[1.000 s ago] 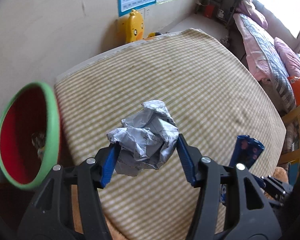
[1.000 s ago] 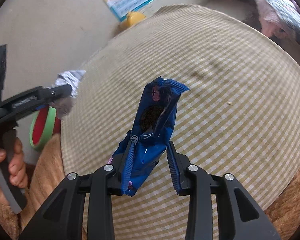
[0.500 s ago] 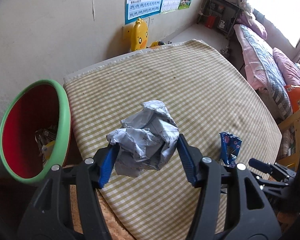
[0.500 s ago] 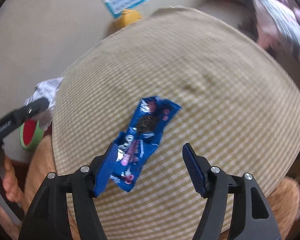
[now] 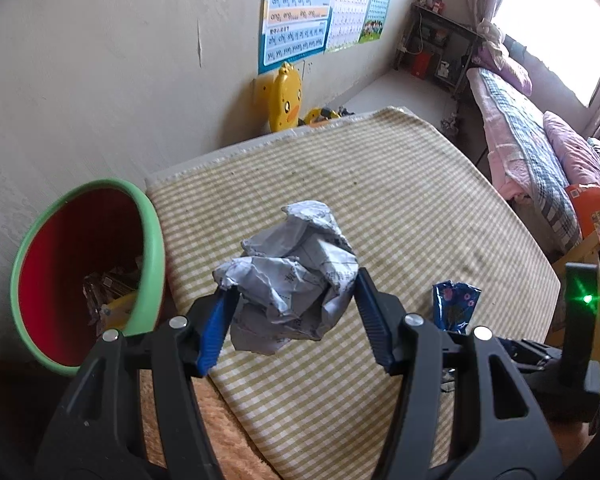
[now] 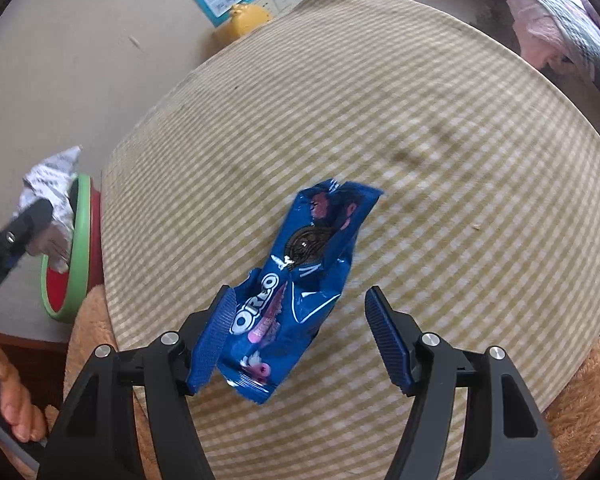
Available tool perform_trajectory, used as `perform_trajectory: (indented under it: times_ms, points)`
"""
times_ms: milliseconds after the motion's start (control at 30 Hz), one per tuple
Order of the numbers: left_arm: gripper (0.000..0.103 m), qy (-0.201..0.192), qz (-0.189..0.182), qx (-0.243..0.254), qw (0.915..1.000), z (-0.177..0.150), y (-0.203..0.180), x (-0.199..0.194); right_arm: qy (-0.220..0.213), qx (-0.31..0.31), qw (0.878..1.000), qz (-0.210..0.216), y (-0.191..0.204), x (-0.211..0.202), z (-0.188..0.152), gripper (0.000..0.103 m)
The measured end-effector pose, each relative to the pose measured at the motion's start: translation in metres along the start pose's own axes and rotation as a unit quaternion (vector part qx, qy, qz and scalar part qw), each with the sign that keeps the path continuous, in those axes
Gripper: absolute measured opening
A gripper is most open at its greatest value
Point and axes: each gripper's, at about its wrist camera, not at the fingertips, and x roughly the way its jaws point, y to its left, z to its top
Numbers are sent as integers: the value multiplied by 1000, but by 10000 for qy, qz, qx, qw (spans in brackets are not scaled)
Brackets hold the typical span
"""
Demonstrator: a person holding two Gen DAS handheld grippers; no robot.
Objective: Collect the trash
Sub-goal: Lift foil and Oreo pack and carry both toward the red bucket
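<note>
My left gripper point(image 5: 290, 324) is shut on a crumpled ball of grey printed paper point(image 5: 292, 280) and holds it above the checked tablecloth, right of the red bin with a green rim point(image 5: 84, 272). The paper ball point(image 6: 52, 184) and the bin point(image 6: 76, 248) also show at the left of the right wrist view. My right gripper point(image 6: 300, 332) is open. A blue Oreo wrapper point(image 6: 300, 276) lies on the cloth between its fingers, close to the left finger point(image 6: 216, 332). The wrapper also shows in the left wrist view point(image 5: 454, 306).
The table point(image 6: 440, 120) wears a yellow-and-white checked cloth. The bin holds some wrappers point(image 5: 112, 288). A yellow duck toy point(image 5: 286, 98) stands against the far wall. A bed point(image 5: 540, 152) is at the right. A brown furry seat edge point(image 6: 580, 400) is below the table.
My right gripper opened and let go of the Oreo wrapper, which now lies on the cloth. My left gripper lifted and drew back with the paper ball, bringing the bin more into view.
</note>
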Motion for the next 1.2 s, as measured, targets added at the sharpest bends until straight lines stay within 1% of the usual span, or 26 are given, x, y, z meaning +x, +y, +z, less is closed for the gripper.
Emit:
perform_trajectory:
  times_ms: [200,267,333,367,433,600,800,933,1033,1200]
  points:
    - [56,-112,14,-15,9999,2,4,-6,-32,-51,10000,-45,5,1,-6,64]
    - [56,-132,16,-10,9999,3,4,-7,-69,-86,9999,-77,7,0,-7,59]
    - [56,-151,22,1,9999,3,5,-7,-58,-93,9999,-108,6,0,-7,50]
    - [56,-159,27,7,9999,2,5,-8,-46,-86,9999,-110,7,1,-7,48]
    - [56,-182,37,12,9998,2,5,-8,2,-69,9999,-103,6,4,-8,36]
    - [56,-209,51,0,9998,1,6,-10,-152,-68,9999,-46,8,-1,-8,23]
    - [56,-262,81,-25,9996,3,8,-13,-585,-96,9982,54,13,-30,-6,21]
    - [56,-343,130,-13,9993,5,8,-18,-1012,-73,9947,139,14,-59,-5,21]
    - [56,-391,171,-2,9991,6,9,-21,-1250,-62,9919,201,15,-75,-4,21]
    - [56,-460,222,1,9987,8,10,-25,-1408,-169,9895,289,25,-88,-4,21]
